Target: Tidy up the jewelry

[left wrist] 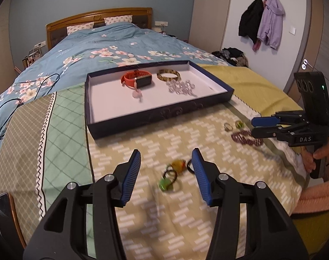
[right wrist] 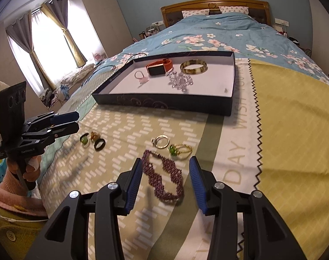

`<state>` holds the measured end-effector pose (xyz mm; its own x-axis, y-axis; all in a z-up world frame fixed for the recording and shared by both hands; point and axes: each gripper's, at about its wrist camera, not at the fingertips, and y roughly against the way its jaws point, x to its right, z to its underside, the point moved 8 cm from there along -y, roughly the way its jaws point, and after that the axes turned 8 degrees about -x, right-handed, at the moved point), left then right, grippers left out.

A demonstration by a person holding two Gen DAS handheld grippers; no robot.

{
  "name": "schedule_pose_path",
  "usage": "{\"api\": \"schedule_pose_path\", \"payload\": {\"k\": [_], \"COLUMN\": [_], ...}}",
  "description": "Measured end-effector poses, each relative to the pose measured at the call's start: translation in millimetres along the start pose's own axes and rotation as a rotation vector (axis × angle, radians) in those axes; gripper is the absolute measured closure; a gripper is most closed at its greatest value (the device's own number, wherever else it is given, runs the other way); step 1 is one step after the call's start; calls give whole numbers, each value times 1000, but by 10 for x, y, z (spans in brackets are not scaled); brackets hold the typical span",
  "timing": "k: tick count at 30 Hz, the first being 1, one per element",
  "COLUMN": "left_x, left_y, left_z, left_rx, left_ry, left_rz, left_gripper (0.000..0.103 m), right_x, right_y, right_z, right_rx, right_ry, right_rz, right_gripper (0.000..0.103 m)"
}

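A dark blue tray (left wrist: 155, 117) (right wrist: 164, 104) lies on the bed and holds an orange watch (left wrist: 136, 79) (right wrist: 159, 66), a gold bangle (left wrist: 168, 75) (right wrist: 193, 67), a clear bead bracelet (left wrist: 180, 87) (right wrist: 180, 80) and a pink ring (left wrist: 136, 94) (right wrist: 140, 77). My left gripper (left wrist: 166, 158) (right wrist: 76, 122) is open, above a green ring (left wrist: 165, 184) (right wrist: 84, 139), an amber ring (left wrist: 178, 165) (right wrist: 94, 135) and a black ring (left wrist: 190, 165) (right wrist: 99, 144). My right gripper (right wrist: 166, 169) (left wrist: 254, 127) is open over a purple bead bracelet (right wrist: 164, 178) (left wrist: 246, 138). A gold ring (right wrist: 161, 142) (left wrist: 228, 127) and a green-stone ring (right wrist: 178, 149) (left wrist: 239, 124) lie beyond it.
The jewelry lies on a patterned cloth (left wrist: 142, 143) over a floral quilt (left wrist: 95, 49). Black cables (left wrist: 4, 112) trail at the left. A headboard (left wrist: 99, 19) stands at the back. Jackets (left wrist: 264, 21) hang on the wall to the right.
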<state>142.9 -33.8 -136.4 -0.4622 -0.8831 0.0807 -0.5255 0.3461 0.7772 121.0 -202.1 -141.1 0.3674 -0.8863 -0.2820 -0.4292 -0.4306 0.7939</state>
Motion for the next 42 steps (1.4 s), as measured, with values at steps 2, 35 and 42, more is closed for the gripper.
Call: {"api": "schedule_pose_path", "payload": {"k": [2,35,42], "left_x": [12,-129,-131], "left_y": [-16,-233,-169], "left_z": [43,230,241], "left_rx": [-11,-129,-116], "left_ry": [-1,69,79], "left_rz": [-7,-38,-39], "left_gripper": [55,87,87], "right_x": [-29,-200,-223], "right_y": [-25,-122,-28], "right_z": [29,56,-17], "right_rx": [-10,-13,27], "right_ry": [9,78,59], "right_rz": [8,83,40], "right_gripper": [61,99,100]}}
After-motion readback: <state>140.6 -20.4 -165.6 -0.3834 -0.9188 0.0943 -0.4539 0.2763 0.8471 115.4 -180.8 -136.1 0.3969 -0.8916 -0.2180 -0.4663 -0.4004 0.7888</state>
